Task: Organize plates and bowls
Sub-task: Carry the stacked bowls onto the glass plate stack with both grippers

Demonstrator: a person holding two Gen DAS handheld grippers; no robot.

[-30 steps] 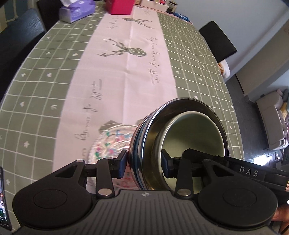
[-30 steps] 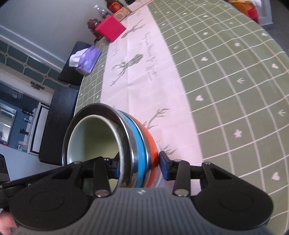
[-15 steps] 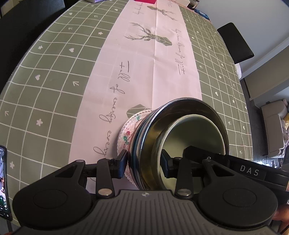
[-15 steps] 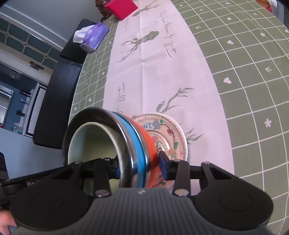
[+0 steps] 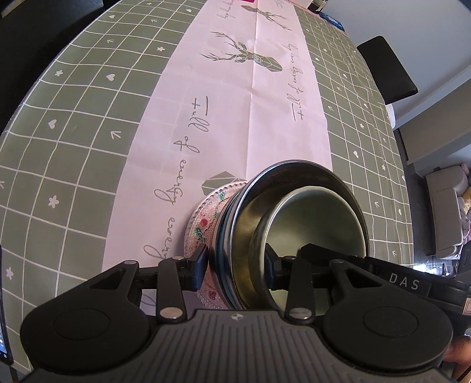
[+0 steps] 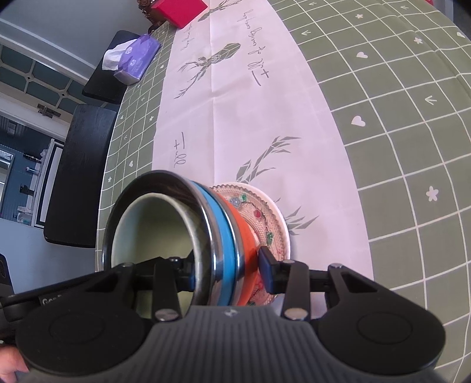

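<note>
A nested stack of bowls (image 5: 297,224) is held between both grippers: a pale green bowl (image 6: 153,227) inside a steel bowl (image 6: 203,218), then a blue bowl (image 6: 219,232) and an orange one (image 6: 247,238). My left gripper (image 5: 235,265) is shut on the stack's rim, as is my right gripper (image 6: 228,272) on the opposite side. The stack sits just above or on a flowered glass plate (image 5: 203,224), which also shows in the right wrist view (image 6: 265,218), on the pink runner (image 5: 250,112). I cannot tell whether the stack touches the plate.
The green checked tablecloth (image 6: 397,123) covers the table. A purple tissue pack (image 6: 135,59) and a red box (image 6: 179,10) stand at the far end. Black chairs (image 6: 79,173) line the table's side; another chair (image 5: 385,67) is opposite.
Both grippers have carried the bowl stack forward and down over the flowered plate, which now sits directly under the stack.
</note>
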